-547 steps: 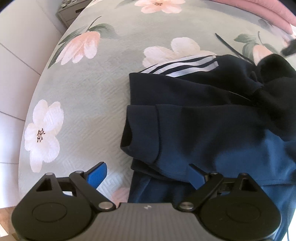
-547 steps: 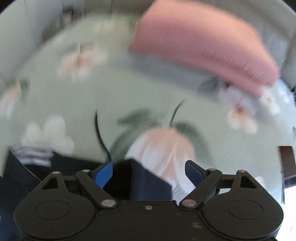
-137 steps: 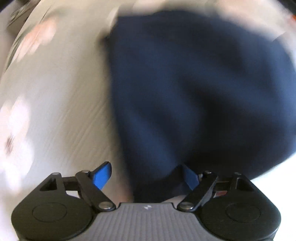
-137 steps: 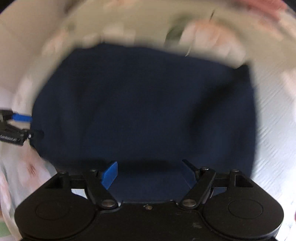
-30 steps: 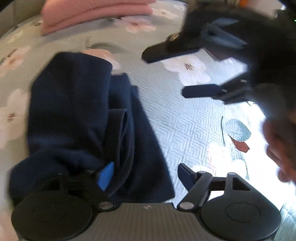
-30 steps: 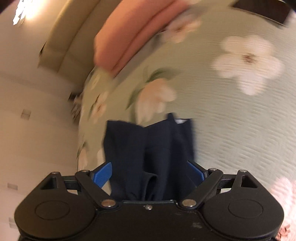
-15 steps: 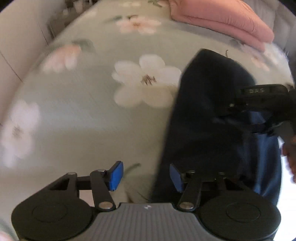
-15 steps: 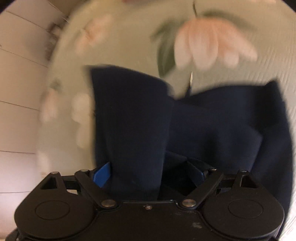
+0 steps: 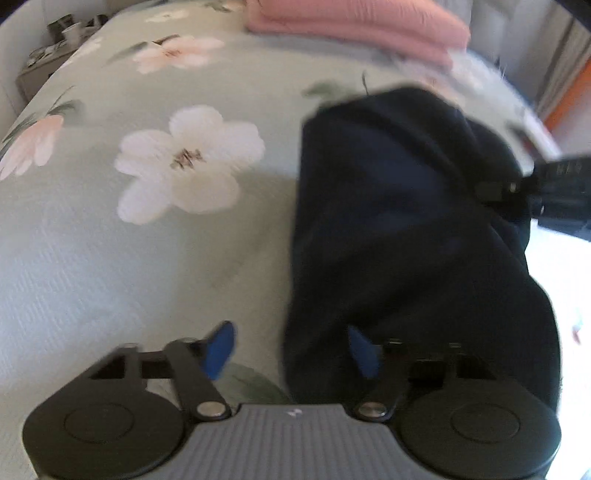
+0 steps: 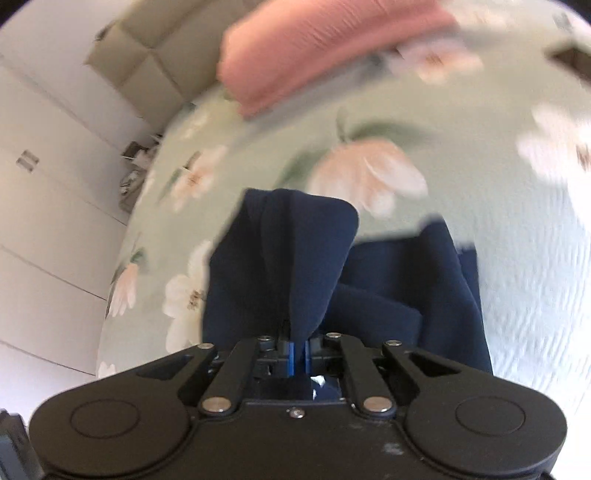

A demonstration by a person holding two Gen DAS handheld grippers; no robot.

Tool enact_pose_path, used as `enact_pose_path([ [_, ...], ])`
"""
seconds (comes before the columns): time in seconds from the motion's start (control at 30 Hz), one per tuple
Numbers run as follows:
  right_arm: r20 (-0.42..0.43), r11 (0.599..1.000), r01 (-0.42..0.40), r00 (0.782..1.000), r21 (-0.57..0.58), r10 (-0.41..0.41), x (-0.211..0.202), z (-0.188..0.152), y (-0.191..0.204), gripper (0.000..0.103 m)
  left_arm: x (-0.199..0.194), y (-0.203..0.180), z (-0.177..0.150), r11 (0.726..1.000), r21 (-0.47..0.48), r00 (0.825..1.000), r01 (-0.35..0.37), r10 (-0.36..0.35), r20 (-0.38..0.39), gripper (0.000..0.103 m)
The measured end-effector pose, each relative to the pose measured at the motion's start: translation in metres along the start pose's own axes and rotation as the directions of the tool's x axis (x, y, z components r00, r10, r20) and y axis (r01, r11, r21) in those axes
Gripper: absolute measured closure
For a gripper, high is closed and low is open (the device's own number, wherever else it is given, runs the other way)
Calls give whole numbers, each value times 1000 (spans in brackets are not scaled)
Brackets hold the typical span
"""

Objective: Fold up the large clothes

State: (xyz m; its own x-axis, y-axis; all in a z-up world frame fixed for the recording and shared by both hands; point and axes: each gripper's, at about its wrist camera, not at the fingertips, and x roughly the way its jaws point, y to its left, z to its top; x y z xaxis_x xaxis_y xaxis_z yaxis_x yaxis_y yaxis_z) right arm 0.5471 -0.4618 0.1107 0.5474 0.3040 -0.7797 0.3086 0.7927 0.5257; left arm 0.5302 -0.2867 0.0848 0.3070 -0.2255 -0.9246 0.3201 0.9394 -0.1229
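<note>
**Right jaws pinching garment; left jaws closing at its edge**

My right gripper (image 10: pixel 297 350) has its jaws pressed together on a raised fold of the dark navy garment (image 10: pixel 280 258). The blue pads (image 10: pixel 290 355) sit nearly touching, with cloth coming up out of the gap between them and tenting away from the camera. The rest of the garment lies flatter to the right of that fold, in overlapping layers.

My left gripper (image 9: pixel 291 345) has its jaws partly spread and closing. The left pad (image 9: pixel 218 349) is over bare bedspread (image 9: pixel 110 258); the right pad (image 9: pixel 364 350) is over the garment (image 9: pixel 406 221). The garment's near left edge runs between the two pads. I cannot tell whether either pad touches the cloth; the picture is blurred here.

In the left wrist view the garment lies as a bunched dark mass on the right half of the bed, reaching toward the near edge. The right gripper (image 9: pixel 495 190) comes in from the right and meets the garment's right side.

The bedspread is pale green with white and pink flowers. A white flower (image 9: pixel 188 162) lies just left of the garment, on open cover. A folded pink blanket (image 9: pixel 354 26) rests at the far edge of the bed, well apart from the garment; it also shows in the right wrist view (image 10: pixel 325 48).

A small cabinet (image 9: pixel 40 70) with clutter stands beyond the bed's far left corner.
</note>
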Motion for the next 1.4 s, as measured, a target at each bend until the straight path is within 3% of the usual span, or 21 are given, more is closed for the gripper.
enact_pose_path([
  [0.07, -50, 998, -36, 998, 60, 39, 9, -6, -13, 88, 5, -11, -2, 998, 35, 998, -58, 58, -2, 62],
  [0.13, -71, 992, -28, 997, 120, 37, 10, -14, -27, 41, 6, -22, -7, 991, 95, 996, -92, 92, 4, 78],
  [0.17, -72, 989, -19, 997, 149, 30, 9, -19, -33, 28, 5, -29, -8, 985, 133, 994, -113, 112, 12, 79],
  [0.2, -61, 982, -11, 998, 187, 23, 7, -26, -41, 7, 5, -37, -9, 973, 180, 989, -147, 145, 26, 79],
  [0.23, -52, 974, -2, 999, 227, 14, 1, -33, -51, 4, 3, -42, -13, 964, 203, 985, -171, 167, 35, 81],
  [0.33, -26, 926, -81, 995, 368, 97, 4, -50, -72, 3, 5, -50, -17, 956, 221, 981, -192, 188, 40, 94],
  [0.4, -9, 915, -129, 990, 382, 143, 13, -56, -78, 3, 5, -56, -18, 950, 233, 978, -206, 203, 41, 96],
  [0.5, -7, 878, -243, 963, 413, 270, 30, -59, -82, 2, 5, -60, -19, 941, 253, 974, -227, 221, 50, 97],
  [0.53, -14, 887, -252, 960, 387, 279, 36, -58, -79, 1, 6, -60, -20, 940, 252, 973, -229, 223, 52, 97],
  [0.6, -60, 929, -189, 974, 319, 219, 51, -55, -68, 1, 7, -59, -20, 941, 249, 973, -231, 226, 51, 97],
  [0.7, -88, 933, -175, 973, 314, 212, 65, -50, -58, 0, 6, -57, -19, 947, 225, 974, -228, 223, 46, 97],
  [0.77, -66, 931, -180, 975, 318, 211, 68, -44, -51, 18, 1, -57, -20, 954, 205, 976, -219, 215, 45, 97],
  [0.8, -36, 934, -197, 975, 297, 217, 65, -43, -46, 70, 0, -56, -20, 958, 190, 977, -212, 208, 43, 97],
  [0.83, -8, 944, -192, 979, 268, 201, 60, -40, -37, 80, -3, -53, -19, 964, 173, 980, -201, 196, 44, 97],
  [0.93, 73, 966, -221, 974, 136, 213, 33, -32, 0, 83, -13, -40, -15, 990, 82, 993, -117, 116, 15, 97],
  [1.0, 126, 962, -254, 962, 98, 241, 8, -18, 18, 84, -28, -35, -10, 999, 37, 999, -27, 26, 21, 97],
  [1.1, 152, 972, -234, 962, 27, 227, -27, 9, 34, 85, -58, -56, -4, 991, 63, 989, 121, -126, 78, 96],
  [1.17, 130, 987, -158, 978, -30, 161, -40, 24, 30, 85, -55, -76, 1, 982, 55, 982, 182, -185, 43, 96],
  [1.27, 94, 997, -18, 995, -80, 26, -43, 35, -7, 85, -24, -98, 3, 956, -18, 956, 294, -294, -16, 89],
  [1.33, 38, 996, 55, 998, -64, -53, -22, 40, -47, 85, 1, -118, -1, 950, -19, 949, 310, -311, -55, 83],
  [1.4, -50, 998, 64, 997, -16, -64, 12, 39, -83, 82, 22, -139, -7, 967, 28, 964, 255, -252, -83, 83],
])
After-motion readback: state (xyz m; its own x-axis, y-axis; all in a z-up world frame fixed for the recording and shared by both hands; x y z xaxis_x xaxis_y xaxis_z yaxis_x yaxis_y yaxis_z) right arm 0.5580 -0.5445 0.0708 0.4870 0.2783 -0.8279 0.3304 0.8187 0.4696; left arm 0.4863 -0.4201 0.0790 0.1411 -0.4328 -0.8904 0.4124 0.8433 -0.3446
